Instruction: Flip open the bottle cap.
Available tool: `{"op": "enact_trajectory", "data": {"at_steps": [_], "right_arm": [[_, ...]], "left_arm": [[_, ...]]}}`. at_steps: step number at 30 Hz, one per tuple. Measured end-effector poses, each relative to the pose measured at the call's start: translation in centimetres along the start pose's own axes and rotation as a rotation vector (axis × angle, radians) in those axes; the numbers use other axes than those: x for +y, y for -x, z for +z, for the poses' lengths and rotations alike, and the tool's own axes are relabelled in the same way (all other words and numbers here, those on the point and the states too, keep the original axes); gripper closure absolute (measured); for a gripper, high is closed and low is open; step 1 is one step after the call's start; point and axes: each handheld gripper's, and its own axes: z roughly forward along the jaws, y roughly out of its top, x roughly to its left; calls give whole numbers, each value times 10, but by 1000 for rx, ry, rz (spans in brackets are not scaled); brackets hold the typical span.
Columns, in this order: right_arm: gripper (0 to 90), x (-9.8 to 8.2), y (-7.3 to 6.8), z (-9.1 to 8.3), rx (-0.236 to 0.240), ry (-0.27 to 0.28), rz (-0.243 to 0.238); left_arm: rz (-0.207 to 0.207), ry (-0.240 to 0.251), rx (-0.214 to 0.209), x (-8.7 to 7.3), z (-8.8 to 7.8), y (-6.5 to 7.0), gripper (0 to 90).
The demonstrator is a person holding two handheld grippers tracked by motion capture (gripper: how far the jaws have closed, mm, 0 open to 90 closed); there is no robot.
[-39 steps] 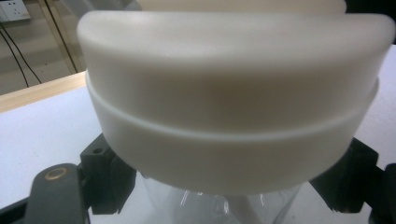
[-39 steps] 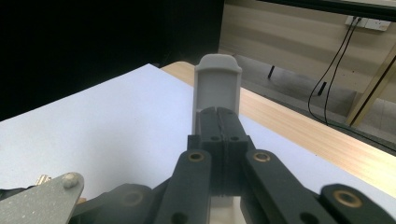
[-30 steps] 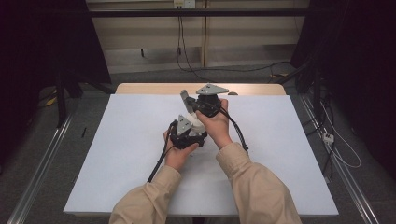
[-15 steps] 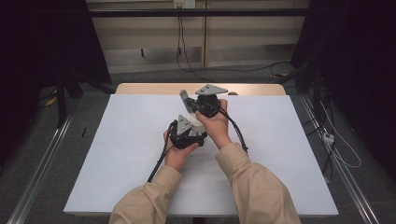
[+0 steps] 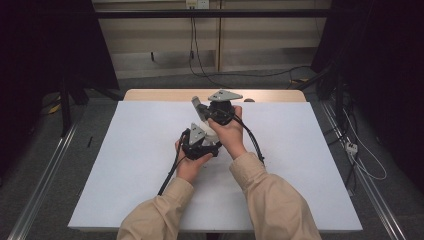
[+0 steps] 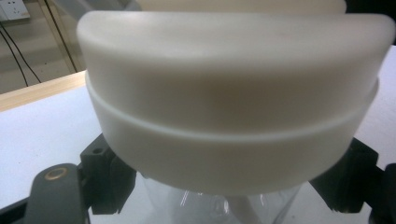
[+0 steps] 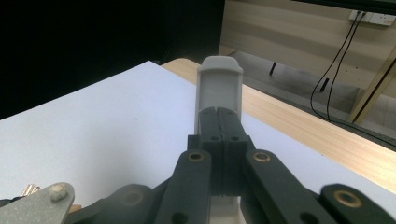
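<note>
A clear jar point(image 6: 219, 207) with a broad white lid point(image 6: 233, 107) sits between the jaws of my left gripper point(image 6: 226, 186), which press on its two sides. From above, my left gripper point(image 5: 201, 142) is at the table's middle, held in the person's left hand. Just beyond it, my right gripper point(image 5: 207, 114) is shut on a flat pale grey tab point(image 5: 197, 105). Along the right gripper's own jaws, that tab point(image 7: 219, 86) stands upright above the closed fingertips of my right gripper point(image 7: 219, 119). Whether the tab joins the lid I cannot tell.
A white sheet point(image 5: 125, 170) covers the table, with a wooden edge point(image 5: 150, 94) along the far side. Black cables point(image 5: 170, 172) trail from both grippers toward the person. Metal rails point(image 5: 45, 175) and floor cables flank the table.
</note>
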Motion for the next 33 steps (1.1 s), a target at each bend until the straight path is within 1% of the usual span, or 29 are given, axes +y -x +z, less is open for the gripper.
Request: {"op": "enact_trajectory", "data": {"at_steps": [17, 23, 29, 33], "right_arm": [[900, 1, -1, 3, 0, -5, 3], [900, 1, -1, 4, 4, -4, 7], [900, 0, -1, 5, 7, -7, 20], [900, 0, -1, 6, 9, -10, 17]], "left_arm": [[3, 0, 4, 0, 0, 0, 186], [0, 1, 1, 0, 0, 1, 186], [1, 0, 2, 0, 0, 0, 186], [0, 0, 1, 0, 0, 0, 186]]}}
